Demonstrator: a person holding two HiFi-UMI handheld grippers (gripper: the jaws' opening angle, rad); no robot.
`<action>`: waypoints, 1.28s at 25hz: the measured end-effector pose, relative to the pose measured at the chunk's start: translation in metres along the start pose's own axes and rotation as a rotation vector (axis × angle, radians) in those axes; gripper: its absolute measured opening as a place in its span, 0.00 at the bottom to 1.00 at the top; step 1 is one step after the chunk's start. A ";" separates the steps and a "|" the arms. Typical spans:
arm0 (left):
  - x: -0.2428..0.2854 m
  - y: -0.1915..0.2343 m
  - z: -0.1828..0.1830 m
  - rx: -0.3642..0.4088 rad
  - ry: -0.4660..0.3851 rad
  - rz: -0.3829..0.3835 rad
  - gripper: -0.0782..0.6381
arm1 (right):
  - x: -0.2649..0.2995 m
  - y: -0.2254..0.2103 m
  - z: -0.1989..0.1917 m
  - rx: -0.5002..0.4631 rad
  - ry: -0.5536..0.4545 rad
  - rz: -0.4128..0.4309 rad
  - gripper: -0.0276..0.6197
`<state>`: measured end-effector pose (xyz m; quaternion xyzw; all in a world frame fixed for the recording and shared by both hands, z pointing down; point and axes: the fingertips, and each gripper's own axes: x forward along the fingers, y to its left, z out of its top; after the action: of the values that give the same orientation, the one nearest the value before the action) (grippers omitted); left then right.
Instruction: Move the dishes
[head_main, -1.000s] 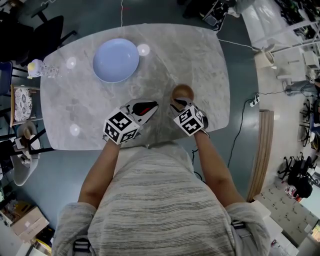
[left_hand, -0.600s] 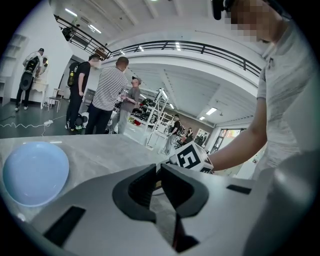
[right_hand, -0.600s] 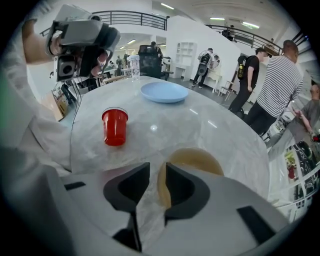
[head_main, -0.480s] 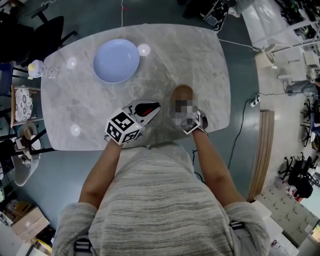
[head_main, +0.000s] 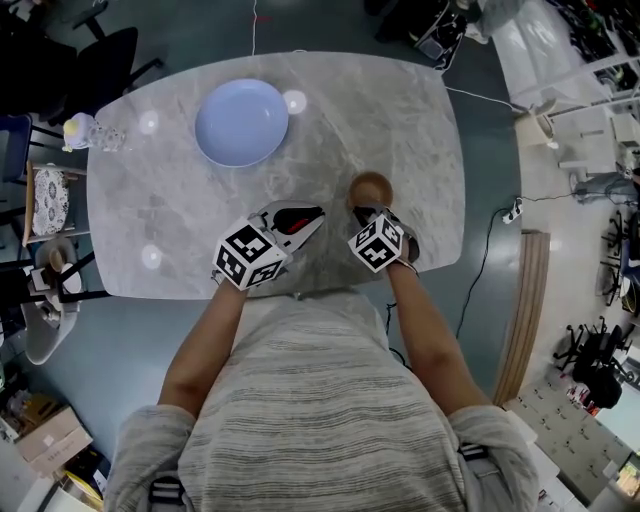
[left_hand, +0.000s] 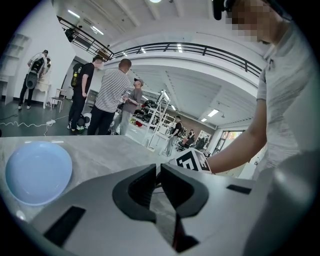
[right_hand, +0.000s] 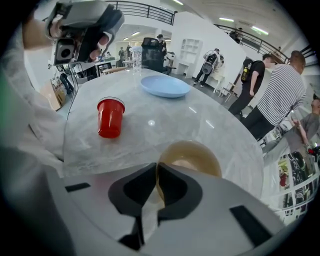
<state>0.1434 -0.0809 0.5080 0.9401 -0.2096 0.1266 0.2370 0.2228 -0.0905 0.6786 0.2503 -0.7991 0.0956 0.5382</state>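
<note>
Right tool (right_hand: 156, 167) just closed — bowl rim (right_hand: 192, 143).

The near part of the brown bowl (right_hand: 195, 155) lies hidden behind the fingers (right_hand: 175, 191) of the right gripper (right_hand: 155, 170).

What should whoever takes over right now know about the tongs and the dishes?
Right tongs: jaws just closed on the bowl's near rim; bowl sits on the table.
Left tongs: shut, empty, beside them.
Plate: far left of the table, untouched.
Cup: on the table, left of the bowl.
Done: bowl gripped. Left: move bowl and plate.
</note>
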 end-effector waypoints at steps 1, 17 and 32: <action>-0.001 0.001 0.001 -0.002 -0.003 0.003 0.14 | 0.000 -0.002 0.002 -0.005 -0.004 -0.007 0.09; -0.013 0.038 0.015 -0.023 -0.030 0.063 0.14 | 0.028 -0.047 0.090 -0.225 -0.052 -0.063 0.08; -0.016 0.084 0.014 -0.070 -0.012 0.112 0.14 | 0.078 -0.082 0.172 -0.414 -0.068 -0.032 0.08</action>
<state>0.0933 -0.1497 0.5234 0.9188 -0.2676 0.1267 0.2611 0.1015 -0.2565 0.6706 0.1503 -0.8153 -0.0880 0.5522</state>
